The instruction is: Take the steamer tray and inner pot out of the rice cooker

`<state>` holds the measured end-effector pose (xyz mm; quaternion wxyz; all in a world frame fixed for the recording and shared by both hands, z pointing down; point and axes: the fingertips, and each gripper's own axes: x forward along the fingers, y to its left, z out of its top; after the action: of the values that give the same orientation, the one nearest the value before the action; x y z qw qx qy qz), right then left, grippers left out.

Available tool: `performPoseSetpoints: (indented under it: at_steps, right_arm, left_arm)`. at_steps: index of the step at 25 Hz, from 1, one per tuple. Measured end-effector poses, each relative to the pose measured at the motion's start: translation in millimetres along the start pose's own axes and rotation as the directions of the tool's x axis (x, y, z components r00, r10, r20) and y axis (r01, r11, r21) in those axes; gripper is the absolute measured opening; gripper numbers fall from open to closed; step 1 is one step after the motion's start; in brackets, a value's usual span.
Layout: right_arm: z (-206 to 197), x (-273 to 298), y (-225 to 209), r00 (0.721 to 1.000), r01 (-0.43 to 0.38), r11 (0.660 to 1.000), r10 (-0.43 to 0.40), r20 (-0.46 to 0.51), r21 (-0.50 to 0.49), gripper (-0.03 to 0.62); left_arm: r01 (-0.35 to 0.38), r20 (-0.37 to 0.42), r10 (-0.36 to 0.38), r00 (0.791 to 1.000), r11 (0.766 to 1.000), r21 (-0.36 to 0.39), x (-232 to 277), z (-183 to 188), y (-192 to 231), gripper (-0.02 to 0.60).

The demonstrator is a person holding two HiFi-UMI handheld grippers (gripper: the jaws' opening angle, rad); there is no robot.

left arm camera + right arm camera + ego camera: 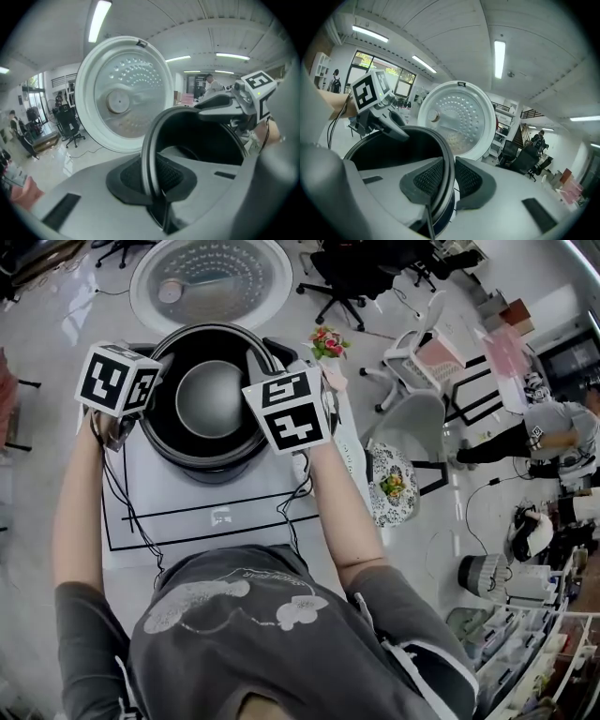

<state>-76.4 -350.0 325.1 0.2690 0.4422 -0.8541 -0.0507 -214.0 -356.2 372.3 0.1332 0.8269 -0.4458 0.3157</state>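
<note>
Both locked on: left claw (152, 177) bites the left rim of the inner pot (211, 399), right claw (445, 180) bites the opposite rim. The pot sits between them, so the exit from the rice cooker (214, 467) looks straight up.

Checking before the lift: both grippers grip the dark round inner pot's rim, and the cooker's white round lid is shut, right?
No: the white round lid stands open behind the dark round inner pot, as the left gripper view shows. The left gripper and right gripper do clamp its rim.

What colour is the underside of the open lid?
White lid with a silvery dimpled centre; left gripper view.
</note>
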Motion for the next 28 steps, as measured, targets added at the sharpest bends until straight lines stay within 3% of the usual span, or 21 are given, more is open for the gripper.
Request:
performPoseSetpoints:
  at_steps: [9,16,22,28]
  right_arm:
    - [42,-33,-1,0.986,0.005,0.999,0.002,0.167,-0.041,0.097]
    - [86,-67,26,0.949,-0.048,0.996,0.068,0.309,-0.071,0.097]
    - [100,-77,67,0.911,-0.143,0.982,0.18,0.371,-0.125,0.097]
    - [119,-75,142,0.863,-0.287,0.939,0.339,0.374,-0.188,0.097]
  left_arm:
    - [-0.138,0.132,0.13,0.983,0.989,0.05,-54,34,0,0.043]
    - [-0.244,0.186,0.234,0.954,0.969,0.034,-126,39,1,0.043]
    - [-0.342,0.18,0.342,0.922,0.939,-0.032,-173,6,0,0.043]
    - [-0.443,0.116,0.458,0.881,0.887,-0.131,-233,-53,16,0.044]
